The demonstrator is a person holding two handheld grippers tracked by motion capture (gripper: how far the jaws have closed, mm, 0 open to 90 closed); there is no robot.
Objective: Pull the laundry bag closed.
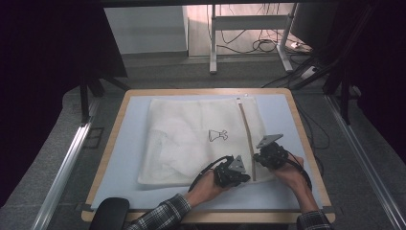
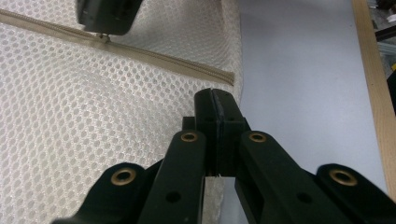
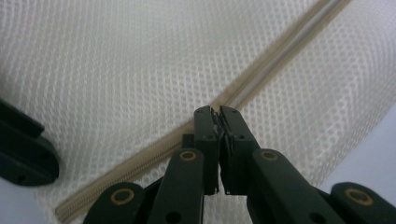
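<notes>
A wooden-edged table point(image 1: 111, 158) carries a pale blue mat point(image 1: 127, 143), and around it lies grey carpeted floor with a metal rail point(image 1: 62, 167) at the left, a white desk frame point(image 1: 213, 43) and loose cables point(image 1: 261, 45) at the back, and dark curtains on both sides. On the mat lies a white mesh laundry bag point(image 1: 191, 139), flat, with a small black dress drawing point(image 1: 217, 135) printed on it and a beige zipper point(image 1: 246, 129) running from its far edge toward the person along its right part. Both grippers sit at the bag's near right corner, close together on either side of the zipper line. The left gripper point(image 1: 232, 173) has its jaws pressed together on the mesh at the bag's near edge; in the left gripper view a sliver of white fabric shows pinched between the pads, just short of the zipper's closed end point(image 2: 229, 77). The right gripper point(image 1: 268, 157) is likewise closed, its tips point(image 3: 215, 116) resting right on the zipper point(image 3: 243, 91) and clamping what looks like the small metal pull point(image 2: 105, 37), though the pull itself is too small to make out clearly.
</notes>
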